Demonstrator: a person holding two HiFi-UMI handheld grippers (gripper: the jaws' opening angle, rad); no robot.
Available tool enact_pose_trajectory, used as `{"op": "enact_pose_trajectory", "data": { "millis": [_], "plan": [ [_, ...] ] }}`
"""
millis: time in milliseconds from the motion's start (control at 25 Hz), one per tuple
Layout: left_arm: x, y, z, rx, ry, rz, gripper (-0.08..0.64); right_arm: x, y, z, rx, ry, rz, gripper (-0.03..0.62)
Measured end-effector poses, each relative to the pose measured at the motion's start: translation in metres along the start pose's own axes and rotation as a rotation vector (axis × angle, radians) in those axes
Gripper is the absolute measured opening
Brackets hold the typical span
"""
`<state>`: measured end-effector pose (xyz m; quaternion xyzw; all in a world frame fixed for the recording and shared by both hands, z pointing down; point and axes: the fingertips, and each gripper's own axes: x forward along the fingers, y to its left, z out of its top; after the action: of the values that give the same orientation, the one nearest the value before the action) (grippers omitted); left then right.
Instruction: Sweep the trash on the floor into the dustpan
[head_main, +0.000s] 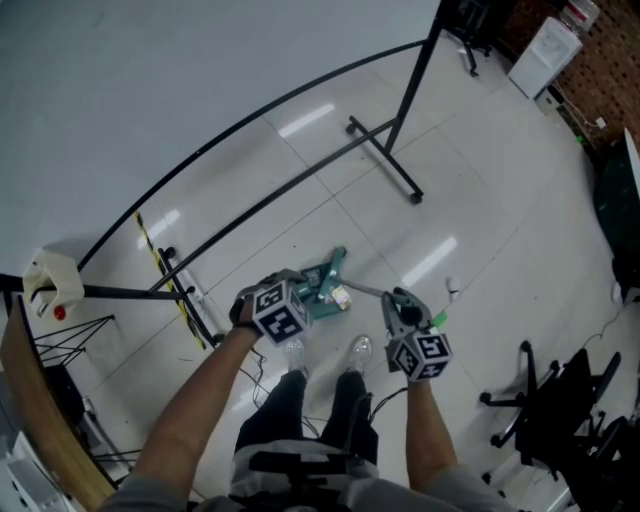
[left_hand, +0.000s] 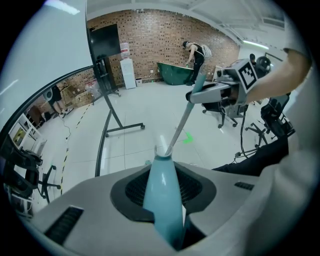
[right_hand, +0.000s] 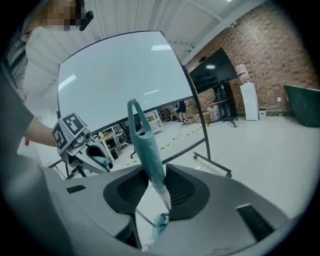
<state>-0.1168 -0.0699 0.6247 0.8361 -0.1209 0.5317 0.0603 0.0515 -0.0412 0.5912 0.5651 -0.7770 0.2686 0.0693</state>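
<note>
The left gripper (left_hand: 164, 190) is clenched on the pale-teal dustpan handle (left_hand: 161, 200), which fills the gap btw its jaws. The right gripper (right_hand: 156, 186) grasps the teal broom handle (right_hand: 144, 142) below its hang loop. The thin shaft (right_hand: 165, 201) runs down from there to the brush (right_hand: 160, 226). Neither pair of jaws is released.

In the head view the dustpan (head_main: 322, 283) sits low on the floor (head_main: 480, 200), just ahead of the person's shoes (head_main: 293, 352) and btw the two grippers. A pale scrap (head_main: 341, 297) lies at the pan's right edge. I can't tell if it's already on the pan or only touching the lip. A small white bit (head_main: 452, 290), poss. more trash, lies well apart to the right on bare floor.

Judging from this, the job is partway done, w/ the white bit not yet collected.

What could go wrong:
- If the pan's lip tilts up off the floor, the scrap would prob. slide under it instead of in.
- A hard stroke could flick the scrap over or past the pan, toward the stand foot (head_main: 385, 160) behind.
- The broom is held high on its handle, so the brush end may wobble and miss.
- Reaching right for the white bit could drag the pan and spill what's in it.
- The shoes are close, so the scrap could get kicked.
</note>
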Motion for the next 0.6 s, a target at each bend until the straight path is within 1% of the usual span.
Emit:
{"op": "enact_pose_trajectory", "data": {
  "millis": [80,160,320,480,600],
  "plan": [
    [0.0,-0.001,-0.004,-0.006,0.001,-0.004,0.11,-0.002,0.007,0.0,0.014,-0.001,-0.004,0.109],
    [0.0,-0.002,-0.007,-0.012,0.002,-0.009,0.109,-0.003,0.004,0.007,0.022,-0.02,-0.028,0.106],
    [0.0,-0.002,-0.016,-0.027,0.0,-0.016,0.11,-0.003,-0.015,0.038,0.042,-0.1,-0.08,0.101],
    [0.0,-0.002,-0.02,-0.038,-0.002,-0.015,0.11,-0.015,-0.03,0.078,0.008,-0.176,-0.126,0.101],
    [0.0,-0.002,-0.02,-0.042,-0.002,-0.013,0.11,-0.023,-0.047,0.093,-0.01,-0.216,-0.167,0.101]
  ]
}}
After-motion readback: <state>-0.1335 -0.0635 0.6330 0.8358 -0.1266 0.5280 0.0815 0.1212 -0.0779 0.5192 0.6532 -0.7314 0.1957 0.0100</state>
